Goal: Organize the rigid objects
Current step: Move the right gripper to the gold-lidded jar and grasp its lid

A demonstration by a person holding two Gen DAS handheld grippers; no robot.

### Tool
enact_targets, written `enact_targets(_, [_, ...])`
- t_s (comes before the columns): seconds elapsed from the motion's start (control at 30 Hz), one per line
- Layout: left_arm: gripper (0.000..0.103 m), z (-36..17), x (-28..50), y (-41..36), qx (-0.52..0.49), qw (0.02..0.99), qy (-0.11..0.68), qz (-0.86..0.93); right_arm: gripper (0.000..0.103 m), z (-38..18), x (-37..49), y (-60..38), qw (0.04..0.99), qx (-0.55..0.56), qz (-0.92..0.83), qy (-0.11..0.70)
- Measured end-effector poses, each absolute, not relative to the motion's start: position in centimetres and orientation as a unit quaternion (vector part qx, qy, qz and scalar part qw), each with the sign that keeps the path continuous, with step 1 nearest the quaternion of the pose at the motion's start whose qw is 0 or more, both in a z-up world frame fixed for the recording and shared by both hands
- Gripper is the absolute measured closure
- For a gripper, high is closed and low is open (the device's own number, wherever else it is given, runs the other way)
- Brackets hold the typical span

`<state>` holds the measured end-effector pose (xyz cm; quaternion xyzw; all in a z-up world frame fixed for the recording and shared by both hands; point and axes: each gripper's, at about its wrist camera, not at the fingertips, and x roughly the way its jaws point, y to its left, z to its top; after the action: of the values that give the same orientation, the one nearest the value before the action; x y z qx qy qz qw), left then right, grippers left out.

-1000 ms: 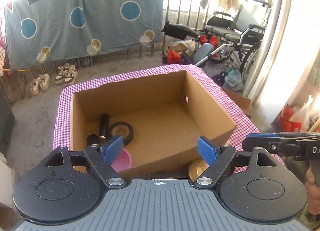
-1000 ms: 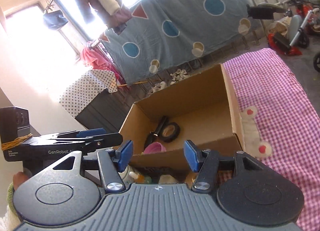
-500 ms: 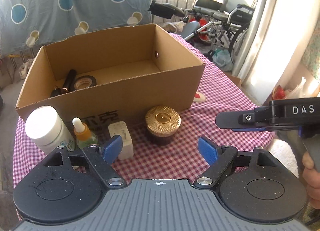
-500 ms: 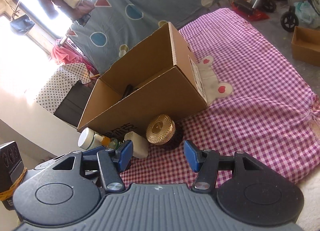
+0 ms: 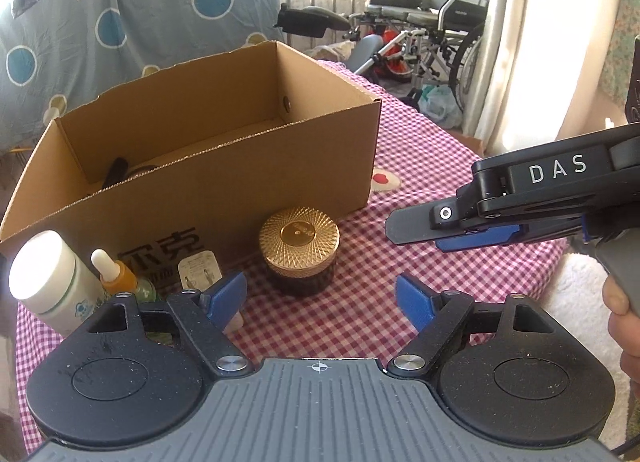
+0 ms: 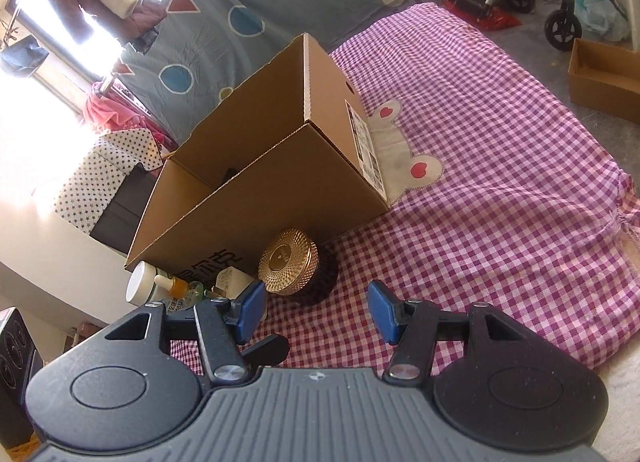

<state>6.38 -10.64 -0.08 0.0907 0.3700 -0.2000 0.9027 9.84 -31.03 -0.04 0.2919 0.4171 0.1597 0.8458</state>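
An open cardboard box [image 5: 224, 166] [image 6: 260, 198] stands on the pink checked cloth [image 5: 420, 198]. In front of it sit a gold-lidded dark jar [image 5: 298, 258] [image 6: 288, 262], a white plug adapter [image 5: 200, 268], an orange dropper bottle [image 5: 120, 276] and a white bottle [image 5: 44, 278]. My left gripper [image 5: 320, 302] hovers open just short of the jar, nothing between its blue pads. My right gripper [image 6: 316, 312] is open and empty too, right of the jar; it also shows side-on as the right gripper [image 5: 440, 230]. A black stick [image 5: 116, 170] lies inside the box.
A wheelchair [image 5: 420, 34] and a blue patterned cloth [image 5: 120, 22] stand behind the table. A small cardboard box [image 6: 604, 78] lies on the floor at right. A person's hand [image 5: 624, 322] holds the right gripper's handle. A white fluffy cover [image 5: 576, 290] borders the cloth.
Both grippers have sunk and drawn back from above the box to its front side. The jar, adapter and bottles have come into view. Neither gripper's opening has visibly changed.
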Motion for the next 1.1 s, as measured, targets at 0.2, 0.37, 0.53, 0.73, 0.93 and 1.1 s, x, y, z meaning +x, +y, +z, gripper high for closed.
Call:
enact_targets(0.2, [0.028,-0.7,8.0,-11.3,0.101,0.9,0.373,-0.199,0.045,-0.9,12.2,-30.2,0.841,0.298,0.175,0.417])
enact_targets(0.37, [0.03,-1.6,9.6,-11.9,0.113,0.893,0.392,-0.189,0.049,-1.8,14.6,-29.2,0.833,0.3,0.193,0.423])
enact_targets(0.53, [0.031,-2.4,10.9,-12.4,0.107,0.882,0.416,-0.193,0.054,-3.0,16.4,-28.5,0.822,0.305,0.199,0.438])
enact_targets(0.73, [0.031,-2.5,11.5,-12.4,0.092,0.878,0.424,-0.202,0.055,-3.9,17.8,-27.8,0.809,0.309,0.214,0.452])
enact_targets(0.93, [0.03,-2.5,11.1,-12.7,0.099,0.876,0.422,-0.211,0.054,-4.4,18.1,-28.5,0.8,0.32,0.221,0.458])
enact_targets(1.1, [0.03,-2.4,10.8,-12.8,0.091,0.872,0.425,-0.225,0.054,-4.4,17.2,-29.7,0.795,0.327,0.216,0.462])
